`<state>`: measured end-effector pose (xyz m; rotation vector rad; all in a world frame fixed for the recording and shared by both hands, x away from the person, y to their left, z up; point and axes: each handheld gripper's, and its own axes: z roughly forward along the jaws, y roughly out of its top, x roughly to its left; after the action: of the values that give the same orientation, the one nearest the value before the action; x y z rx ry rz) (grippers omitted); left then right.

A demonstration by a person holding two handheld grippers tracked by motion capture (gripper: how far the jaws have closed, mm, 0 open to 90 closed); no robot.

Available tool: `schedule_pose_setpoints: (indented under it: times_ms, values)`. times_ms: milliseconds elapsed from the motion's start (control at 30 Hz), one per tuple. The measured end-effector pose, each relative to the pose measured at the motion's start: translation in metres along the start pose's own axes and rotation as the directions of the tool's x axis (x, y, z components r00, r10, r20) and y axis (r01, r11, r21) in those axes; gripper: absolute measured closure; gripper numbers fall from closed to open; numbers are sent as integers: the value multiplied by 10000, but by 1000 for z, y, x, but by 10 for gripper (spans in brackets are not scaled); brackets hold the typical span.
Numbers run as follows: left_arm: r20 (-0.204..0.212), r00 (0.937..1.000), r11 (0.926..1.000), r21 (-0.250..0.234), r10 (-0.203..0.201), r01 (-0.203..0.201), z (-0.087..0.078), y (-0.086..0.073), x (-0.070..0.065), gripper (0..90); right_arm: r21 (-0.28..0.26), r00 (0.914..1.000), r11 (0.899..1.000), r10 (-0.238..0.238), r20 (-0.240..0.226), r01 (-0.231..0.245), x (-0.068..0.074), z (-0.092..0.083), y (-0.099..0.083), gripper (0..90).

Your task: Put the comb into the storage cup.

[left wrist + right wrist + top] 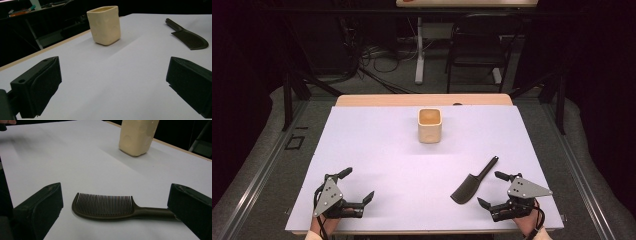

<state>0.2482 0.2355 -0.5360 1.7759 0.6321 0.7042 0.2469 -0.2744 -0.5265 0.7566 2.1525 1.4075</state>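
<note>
Looks like a lab or recording studio setup, not a home. Dark curtains hang round a table (pixel 362 150) covered in a white sheet, there's a tangle of cables (pixel 377 60) on the grey floor at 11 o'clock, and a black chair (pixel 477 50) at 1 o'clock.

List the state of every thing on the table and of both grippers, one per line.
Cup: upright, open top, nothing visible inside, standing alone at the far middle of the table.
Comb: lying flat, handle pointing away from the person, ungripped.
Left gripper: open, holding nothing.
Right gripper: open, beside the comb, holding nothing.
Table: covered by a white sheet.
</note>
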Motion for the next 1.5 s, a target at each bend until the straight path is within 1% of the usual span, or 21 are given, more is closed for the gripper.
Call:
schedule_pose_setpoints:
  times_ms: [33, 467, 633, 767, 900, 1200, 1500]
  values:
    - [12, 10000, 10000, -19, -15, 15, 0, 0, 0, 1, 71, 10000, 10000, -14, 3, 14, 0, 0, 0, 0]
    - [20, 10000, 10000, 55, -31, 31, 1, -1, 1, 1, 222, 9999, 9996, 170, 14, -170, -3, 5, 5, 0]
    - [6, 10000, 10000, 39, -2, 2, 1, 0, 1, 1, 353, 9996, 9990, 278, 54, -279, -7, 8, 8, 0]
    - [3, 10000, 10000, 71, -6, 6, 1, -1, 1, 2, 532, 9992, 9979, 373, 155, -380, -13, 12, 11, 0]
    - [5, 10000, 10000, 67, 2, -2, 1, -1, 1, 2, 704, 9992, 9968, 371, 166, -382, -18, 16, 14, 0]
    - [-13, 10000, 10000, 95, 9, -9, 2, -1, 1, 2, 938, 9988, 9945, 448, 172, -462, -28, 24, 17, 0]
    - [-7, 10000, 9999, 132, 14, -13, 2, -1, 1, 2, 1176, 9979, 9912, 573, 298, -604, -40, 29, 22, 0]
